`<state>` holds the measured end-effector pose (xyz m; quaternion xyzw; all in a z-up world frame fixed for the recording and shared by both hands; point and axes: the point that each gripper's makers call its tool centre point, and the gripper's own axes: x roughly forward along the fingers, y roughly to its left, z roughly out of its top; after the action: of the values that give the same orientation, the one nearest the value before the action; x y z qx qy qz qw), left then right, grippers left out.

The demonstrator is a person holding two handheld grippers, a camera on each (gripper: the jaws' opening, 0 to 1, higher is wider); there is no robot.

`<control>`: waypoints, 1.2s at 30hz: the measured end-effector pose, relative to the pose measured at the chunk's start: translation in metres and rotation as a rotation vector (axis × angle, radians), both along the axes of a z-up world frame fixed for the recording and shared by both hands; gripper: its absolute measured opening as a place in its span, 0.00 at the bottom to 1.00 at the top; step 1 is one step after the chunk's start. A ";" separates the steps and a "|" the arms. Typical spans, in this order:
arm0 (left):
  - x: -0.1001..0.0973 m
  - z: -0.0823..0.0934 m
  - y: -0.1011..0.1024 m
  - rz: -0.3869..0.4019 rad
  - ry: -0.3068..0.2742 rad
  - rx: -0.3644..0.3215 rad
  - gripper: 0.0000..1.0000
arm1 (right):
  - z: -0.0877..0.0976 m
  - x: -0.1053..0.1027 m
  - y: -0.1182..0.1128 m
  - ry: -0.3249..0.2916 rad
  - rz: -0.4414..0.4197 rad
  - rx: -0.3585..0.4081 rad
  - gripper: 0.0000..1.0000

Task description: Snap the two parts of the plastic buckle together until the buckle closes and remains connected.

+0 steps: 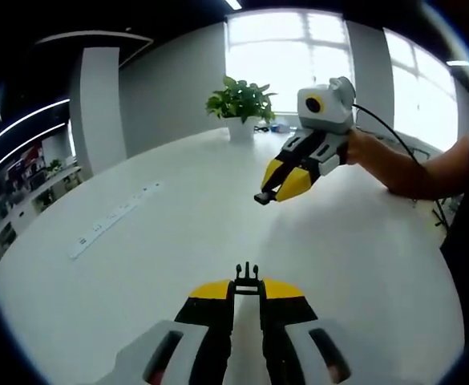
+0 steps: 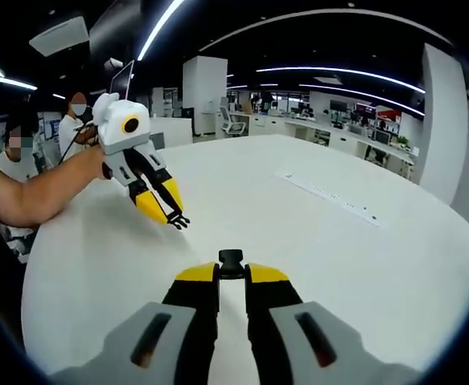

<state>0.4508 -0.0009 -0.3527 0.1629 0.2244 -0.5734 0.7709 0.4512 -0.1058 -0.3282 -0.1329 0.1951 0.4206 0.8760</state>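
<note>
In the left gripper view my left gripper (image 1: 247,289) is shut on the black pronged buckle half (image 1: 247,277), whose prongs stick out past the yellow tips. Farther off and to the right hangs my right gripper (image 1: 280,189), held above the white table (image 1: 162,265) and shut on the black socket half (image 1: 262,198). In the right gripper view the socket half (image 2: 231,260) sits pinched in my right gripper (image 2: 232,274). My left gripper (image 2: 167,207) comes in from the left with the pronged half (image 2: 178,220) at its tips. The two halves are apart.
A white power strip (image 1: 110,220) (image 2: 334,200) lies flat on the table. A potted plant (image 1: 240,104) stands at the table's far edge by the windows. A person's forearm (image 2: 42,188) holds the left gripper; other people stand behind it. Office desks lie beyond.
</note>
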 end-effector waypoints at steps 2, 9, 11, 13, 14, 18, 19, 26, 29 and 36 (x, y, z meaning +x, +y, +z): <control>-0.003 -0.002 0.000 -0.003 0.000 0.007 0.10 | 0.001 -0.003 0.002 -0.002 0.003 0.005 0.12; -0.014 -0.002 0.004 -0.009 0.002 0.007 0.10 | -0.004 -0.010 0.006 0.003 0.012 -0.001 0.12; -0.018 -0.002 0.004 -0.012 0.002 0.008 0.10 | -0.006 -0.013 0.007 0.005 0.017 -0.007 0.12; -0.021 -0.002 0.006 -0.012 -0.001 0.012 0.10 | -0.006 -0.016 0.008 0.007 0.020 -0.003 0.12; -0.022 -0.002 0.006 -0.012 -0.001 0.012 0.10 | -0.006 -0.017 0.009 0.007 0.022 -0.004 0.12; -0.024 -0.004 0.007 -0.012 -0.001 0.017 0.10 | -0.007 -0.019 0.009 0.005 0.022 -0.006 0.12; -0.026 -0.005 0.007 -0.017 0.002 0.019 0.10 | -0.007 -0.020 0.009 0.004 0.021 -0.006 0.12; -0.032 -0.006 0.008 -0.026 0.002 0.021 0.10 | -0.009 -0.027 0.012 0.004 0.045 -0.009 0.12; -0.036 -0.007 0.010 -0.029 0.012 0.016 0.10 | -0.012 -0.032 0.011 0.009 0.062 -0.021 0.12; -0.039 -0.010 0.016 -0.036 0.030 0.022 0.10 | -0.015 -0.034 0.007 0.015 0.083 -0.023 0.12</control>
<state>0.4117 0.0152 -0.3629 0.1664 0.2393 -0.5871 0.7552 0.4176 -0.0991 -0.3428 -0.1479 0.2006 0.4553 0.8547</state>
